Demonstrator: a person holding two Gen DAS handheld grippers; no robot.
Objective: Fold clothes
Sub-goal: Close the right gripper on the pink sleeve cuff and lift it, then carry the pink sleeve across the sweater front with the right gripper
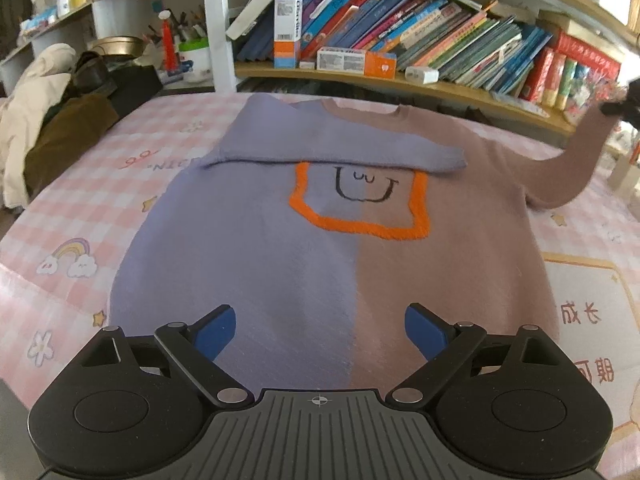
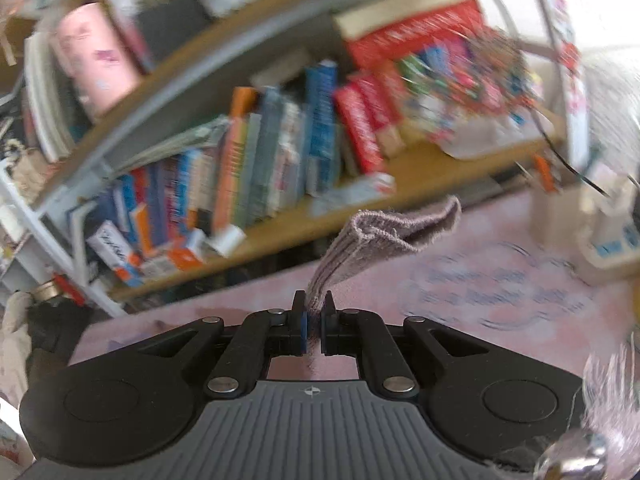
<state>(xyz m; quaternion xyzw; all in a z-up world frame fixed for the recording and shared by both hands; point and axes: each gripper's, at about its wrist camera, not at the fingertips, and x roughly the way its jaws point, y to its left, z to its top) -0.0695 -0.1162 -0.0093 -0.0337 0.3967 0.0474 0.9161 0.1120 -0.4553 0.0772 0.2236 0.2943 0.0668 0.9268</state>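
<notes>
A half lilac, half mauve sweater (image 1: pixel 320 236) with an orange-framed smiley lies flat on the pink checked bedspread (image 1: pixel 80 208). Its lilac sleeve (image 1: pixel 332 152) is folded across the chest. The mauve sleeve (image 1: pixel 576 168) rises off the bed at the right toward a dark gripper part at the frame edge. My left gripper (image 1: pixel 320 332) hovers open over the sweater's hem, nothing between its blue pads. In the blurred right wrist view my right gripper (image 2: pixel 314 320) is shut on the ribbed mauve cuff (image 2: pixel 384 236), which sticks up above the bed.
A bookshelf (image 1: pixel 400 80) full of books and boxes runs along the far edge of the bed. A pile of cream and brown clothes (image 1: pixel 48 120) sits at the left. White boxes (image 2: pixel 608 240) stand on the bed at the right.
</notes>
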